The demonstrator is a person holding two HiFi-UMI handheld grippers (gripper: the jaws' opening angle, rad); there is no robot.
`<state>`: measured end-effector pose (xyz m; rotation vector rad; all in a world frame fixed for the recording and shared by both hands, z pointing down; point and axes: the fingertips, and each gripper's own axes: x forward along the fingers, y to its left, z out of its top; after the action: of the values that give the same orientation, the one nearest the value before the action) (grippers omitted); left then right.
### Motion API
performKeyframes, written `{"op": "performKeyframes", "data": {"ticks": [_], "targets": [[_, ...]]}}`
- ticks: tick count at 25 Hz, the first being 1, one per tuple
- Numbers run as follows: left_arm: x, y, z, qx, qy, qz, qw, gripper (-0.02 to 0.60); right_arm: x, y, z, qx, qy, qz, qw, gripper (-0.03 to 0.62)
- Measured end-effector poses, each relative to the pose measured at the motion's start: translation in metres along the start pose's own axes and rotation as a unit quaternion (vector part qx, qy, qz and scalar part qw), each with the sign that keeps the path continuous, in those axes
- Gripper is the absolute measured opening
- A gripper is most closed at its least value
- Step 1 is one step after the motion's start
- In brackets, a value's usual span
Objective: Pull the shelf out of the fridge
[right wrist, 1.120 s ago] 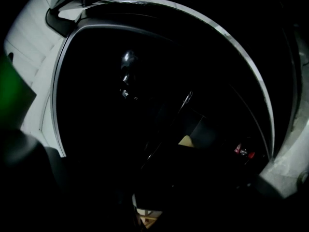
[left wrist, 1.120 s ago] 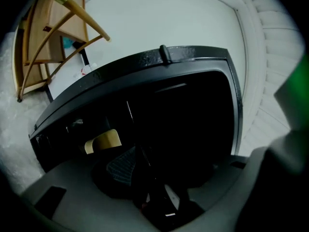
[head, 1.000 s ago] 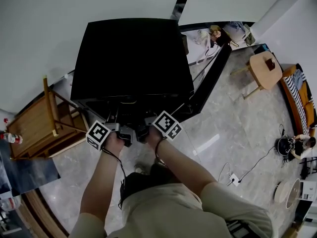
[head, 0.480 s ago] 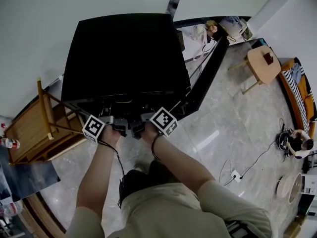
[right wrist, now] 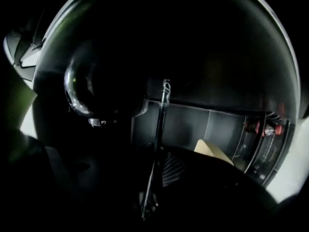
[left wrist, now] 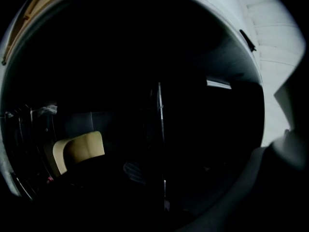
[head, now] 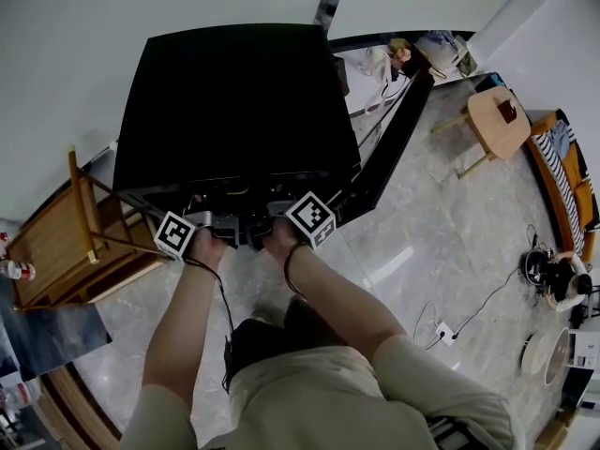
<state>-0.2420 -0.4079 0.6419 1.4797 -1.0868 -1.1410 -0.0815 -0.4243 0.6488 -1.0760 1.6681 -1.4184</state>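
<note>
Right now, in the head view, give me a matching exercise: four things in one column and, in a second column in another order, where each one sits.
Things
1. black fridge
2. wooden chair
3. round wooden table
4. white power strip

Places in the head view
A. lower right, with a cord running from it
B. centre, in the upper half, seen from above
C. far left, beside the fridge
D. upper right

Pairs: 1-B, 2-C, 3-D, 4-A
</note>
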Motion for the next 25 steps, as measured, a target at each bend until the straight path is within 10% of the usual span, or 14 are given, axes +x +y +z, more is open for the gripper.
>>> {"op": "performKeyframes", "data": {"ticks": [25], "targets": [[-0.039, -0.003, -0.009, -0.014, 0.009, 0.061, 0.998, 0.018, -0.036, 0.0, -0.013, 0.044, 0.023, -0.023, 0.998, 0.008]]}}
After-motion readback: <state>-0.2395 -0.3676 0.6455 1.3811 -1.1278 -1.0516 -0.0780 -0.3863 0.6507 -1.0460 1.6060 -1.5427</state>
